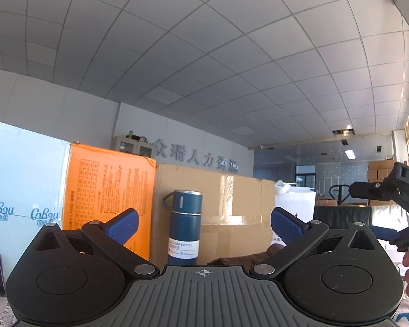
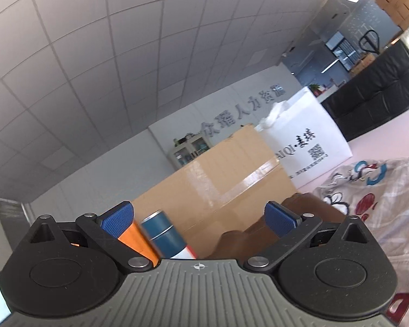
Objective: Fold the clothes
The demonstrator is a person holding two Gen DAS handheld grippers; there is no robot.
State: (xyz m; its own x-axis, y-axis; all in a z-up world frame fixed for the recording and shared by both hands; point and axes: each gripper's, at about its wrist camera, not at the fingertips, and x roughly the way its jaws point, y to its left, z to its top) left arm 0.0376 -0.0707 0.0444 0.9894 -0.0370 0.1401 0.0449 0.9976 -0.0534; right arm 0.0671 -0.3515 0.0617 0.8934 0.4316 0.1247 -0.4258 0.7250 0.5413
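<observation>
**Right wrist view: brown garment low between open jaws**

Right gripper (image 2: 199,219) has its jaws spread wide, gripping nothing. A brown garment (image 2: 261,231) lies bunched at 5 o'clock, smooth and dark, against the cardboard box (image 2: 218,185) and beside a printed cloth (image 2: 373,190) at 3 o'clock. Left gripper (image 1: 203,226) jaws also stand apart, empty, framing a blue bottle (image 1: 185,226); the garment shows only as a dark-brown sliver at 5 o'clock.

The left tongs (image 1: 203,224) are showing matt black plastic links, metal pivot pins and blue pads (image 1: 286,224) with a fine rough grid. The blue bottle (image 1: 185,226) is looking like satin-painted metal with a paper label, beside a taped cardboard box (image 1: 231,204) that is catching glossy streaks. The brown garment (image 2: 261,231) is looking like smooth, soft cloth, and the printed sheet (image 2: 368,190) is reading as thin matt fabric.
</observation>
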